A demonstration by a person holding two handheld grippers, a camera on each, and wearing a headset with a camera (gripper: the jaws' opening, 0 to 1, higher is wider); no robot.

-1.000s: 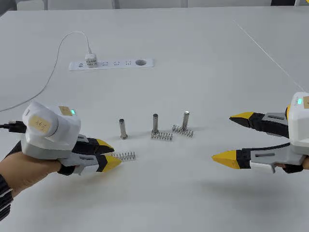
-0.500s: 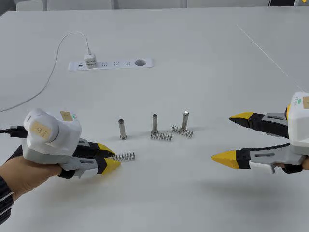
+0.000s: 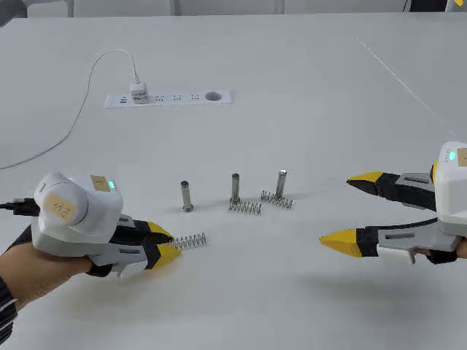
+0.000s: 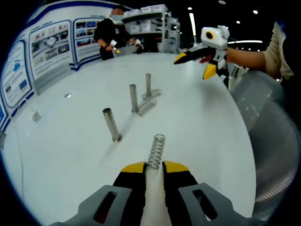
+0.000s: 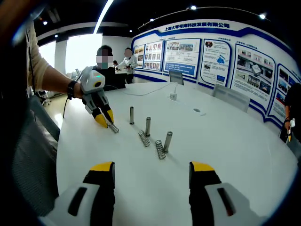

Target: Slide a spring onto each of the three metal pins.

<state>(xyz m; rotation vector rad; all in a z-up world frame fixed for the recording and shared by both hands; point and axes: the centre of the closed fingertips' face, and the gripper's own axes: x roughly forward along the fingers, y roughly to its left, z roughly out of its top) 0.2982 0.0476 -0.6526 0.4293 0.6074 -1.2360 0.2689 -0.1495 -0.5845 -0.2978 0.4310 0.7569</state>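
On the broad white table (image 3: 306,87) a white power strip (image 3: 169,96) is lying with its cable (image 3: 90,73) curving toward the table's left edge, while beyond the table blue-trimmed display panels (image 5: 207,54) are lining the wall and a ceiling light strip (image 5: 104,14) is glowing.

The left claw (image 4: 154,166) is clamped on one end of a spring (image 4: 156,149), which projects straight ahead of the tips. The nearest pin (image 4: 111,125) stands upright on the tabletop (image 4: 202,127), ahead-left of the claw. The second pin (image 4: 133,98) and third pin (image 4: 148,85) stand beyond it.

White power strip (image 3: 169,97), 1 charger (image 3: 138,90) plugged in, on table (image 3: 306,65).
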